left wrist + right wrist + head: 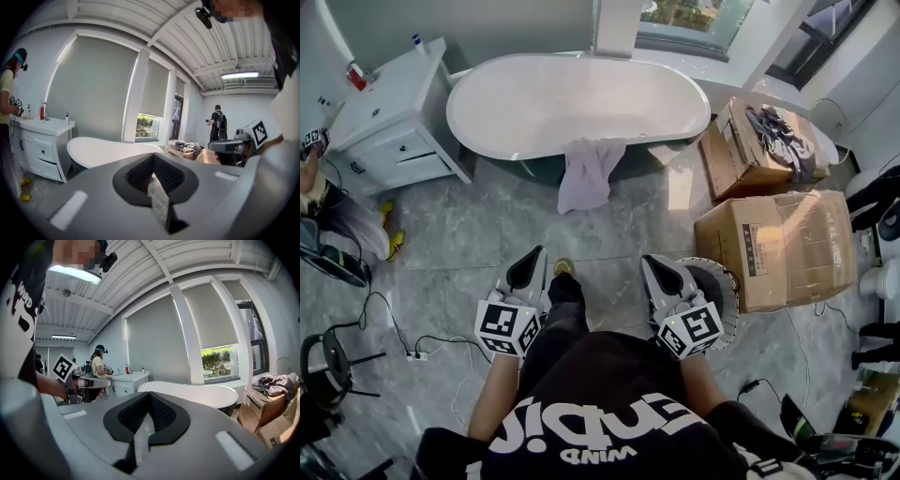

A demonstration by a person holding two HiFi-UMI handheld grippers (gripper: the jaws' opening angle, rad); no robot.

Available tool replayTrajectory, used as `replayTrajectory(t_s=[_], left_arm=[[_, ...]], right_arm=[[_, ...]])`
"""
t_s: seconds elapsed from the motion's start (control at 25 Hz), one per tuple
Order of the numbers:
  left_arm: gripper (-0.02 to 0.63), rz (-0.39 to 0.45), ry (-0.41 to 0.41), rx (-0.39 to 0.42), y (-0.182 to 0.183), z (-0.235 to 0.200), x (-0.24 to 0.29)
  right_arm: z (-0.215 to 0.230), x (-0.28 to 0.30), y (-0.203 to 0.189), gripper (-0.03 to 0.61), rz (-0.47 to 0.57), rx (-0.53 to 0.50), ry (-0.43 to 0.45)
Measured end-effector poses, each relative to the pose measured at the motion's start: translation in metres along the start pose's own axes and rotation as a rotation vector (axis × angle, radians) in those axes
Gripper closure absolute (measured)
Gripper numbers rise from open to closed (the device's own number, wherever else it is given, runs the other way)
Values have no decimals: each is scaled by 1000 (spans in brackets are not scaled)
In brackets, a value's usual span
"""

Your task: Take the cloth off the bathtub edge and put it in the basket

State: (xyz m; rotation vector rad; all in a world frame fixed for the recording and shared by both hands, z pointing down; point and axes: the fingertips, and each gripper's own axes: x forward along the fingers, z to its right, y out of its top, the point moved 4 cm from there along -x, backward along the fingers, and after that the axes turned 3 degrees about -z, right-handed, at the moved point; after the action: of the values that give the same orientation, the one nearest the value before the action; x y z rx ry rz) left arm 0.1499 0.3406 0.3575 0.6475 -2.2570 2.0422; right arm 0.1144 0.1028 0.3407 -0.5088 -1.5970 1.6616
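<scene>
A lilac cloth (589,172) hangs over the near edge of the white oval bathtub (577,103) and down to the floor. Both grippers are held low in front of me, well short of the tub. My left gripper (532,258) is shut and empty, and so is my right gripper (653,265). A round basket (731,284) with a frilled rim stands on the floor just behind and right of the right gripper. The left gripper view has the shut jaws (154,160) pointing at the tub (101,151). The right gripper view shows its shut jaws (149,399) before the tub (199,393). Neither gripper view shows the cloth.
A white cabinet (391,122) stands left of the tub. Two cardboard boxes (783,246) (748,155) stand to the right, the far one with dark clothes (780,127) on it. Cables (412,354) lie on the floor at left. Another person (7,96) stands at the cabinet.
</scene>
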Motion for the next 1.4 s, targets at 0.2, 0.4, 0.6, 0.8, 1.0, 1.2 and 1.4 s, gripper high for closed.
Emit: replayTrajectory(t_s=[0.2, 0.4, 0.6, 0.8, 1.0, 1.2, 1.4], left_arm=[[617, 4, -9, -11, 19, -33, 42], [617, 11, -49, 5, 48, -68, 88], [617, 4, -86, 25, 73, -104, 129], [617, -19, -149, 36, 87, -128, 170], [617, -31, -205, 54, 97, -140, 201], [617, -46, -229, 41, 101, -151, 225], [617, -42, -252, 26, 110, -148, 253]], right_arm=[[22, 43, 11, 569, -12, 12, -6], [44, 93, 28, 569, -24, 20, -29], [62, 136, 48, 569, -6, 27, -83], [77, 172, 60, 569, 1, 48, -138], [87, 199, 68, 569, -1, 62, -170], [101, 216, 77, 569, -12, 66, -190], [127, 227, 84, 569, -5, 75, -207]])
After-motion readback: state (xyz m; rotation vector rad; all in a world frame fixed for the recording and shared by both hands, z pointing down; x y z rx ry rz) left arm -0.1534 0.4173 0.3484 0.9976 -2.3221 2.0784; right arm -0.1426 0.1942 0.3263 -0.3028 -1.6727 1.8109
